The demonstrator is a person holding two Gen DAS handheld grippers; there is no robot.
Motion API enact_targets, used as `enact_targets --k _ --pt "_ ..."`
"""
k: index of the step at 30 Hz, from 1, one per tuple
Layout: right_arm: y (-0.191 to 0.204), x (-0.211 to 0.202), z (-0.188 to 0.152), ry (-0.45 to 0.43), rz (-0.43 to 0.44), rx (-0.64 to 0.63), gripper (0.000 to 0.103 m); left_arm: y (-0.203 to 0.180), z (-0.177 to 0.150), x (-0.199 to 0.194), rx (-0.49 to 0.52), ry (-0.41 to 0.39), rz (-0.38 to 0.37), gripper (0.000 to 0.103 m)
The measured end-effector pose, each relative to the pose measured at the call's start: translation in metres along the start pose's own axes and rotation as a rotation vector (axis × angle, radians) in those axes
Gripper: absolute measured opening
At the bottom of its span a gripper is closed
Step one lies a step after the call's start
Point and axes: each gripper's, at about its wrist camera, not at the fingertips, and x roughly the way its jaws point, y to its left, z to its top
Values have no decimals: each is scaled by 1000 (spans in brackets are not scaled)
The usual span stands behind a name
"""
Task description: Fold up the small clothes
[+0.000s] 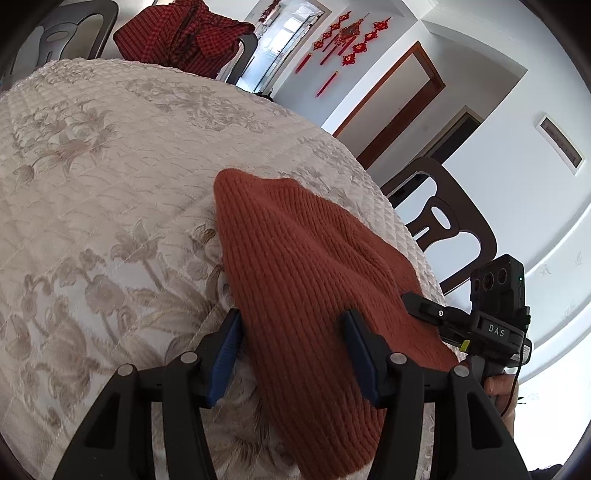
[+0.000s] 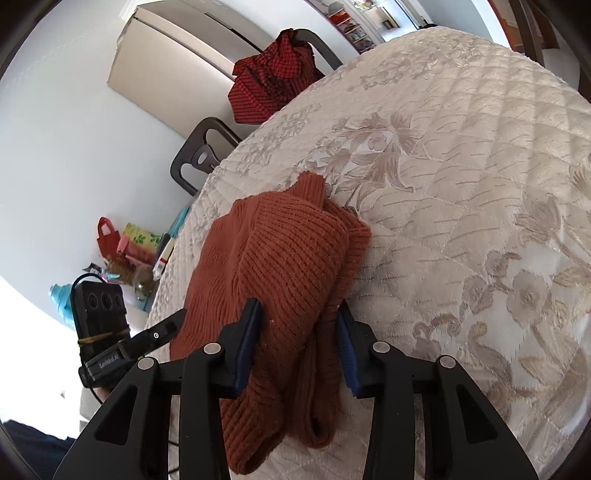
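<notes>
A rust-orange ribbed knit sweater [image 1: 295, 240] lies folded on the quilted cream tablecloth [image 1: 110, 184] near the table's edge. My left gripper [image 1: 291, 325] stands open astride its near end: one blue pad sits at the fabric's left border, the other rests on top. In the right wrist view the sweater [image 2: 288, 251] is a thick bundle with its collar pointing away. My right gripper [image 2: 298, 317] is shut on the doubled near edge, which bulges between the pads. Each gripper's fingertip shows at the other view's side, beside the sweater.
A red-and-black checked garment [image 1: 181, 33] hangs over a dark chair at the far side of the table. Another dark chair [image 1: 443, 221] stands close to the table edge beside the sweater. Bags and bottles [image 2: 129, 240] lie on the floor below the edge.
</notes>
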Motion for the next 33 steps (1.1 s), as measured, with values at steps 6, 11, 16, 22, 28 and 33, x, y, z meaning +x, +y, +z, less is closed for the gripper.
enact_targets --k 6,11,16,22,28,33 --pt "3 6 2 -27 -29 -10 36 -3 1 4 13 -7 24 52" --pt "11 -2 -3 -52 -45 -17 29 -12 2 -7 43 -20 50 33" --pt "30 -11 -2 -76 -15 -49 28 -21 6 -22 89 -45 52 32" --pt "54 6 3 -64 22 -91 28 -9 15 -48 90 -96 66 31" --pt "81 48 15 -26 90 -126 28 28 28 -72 63 -128 122 32" --pt "108 88 25 9 136 -148 28 59 47 -89 59 -151 188 31"
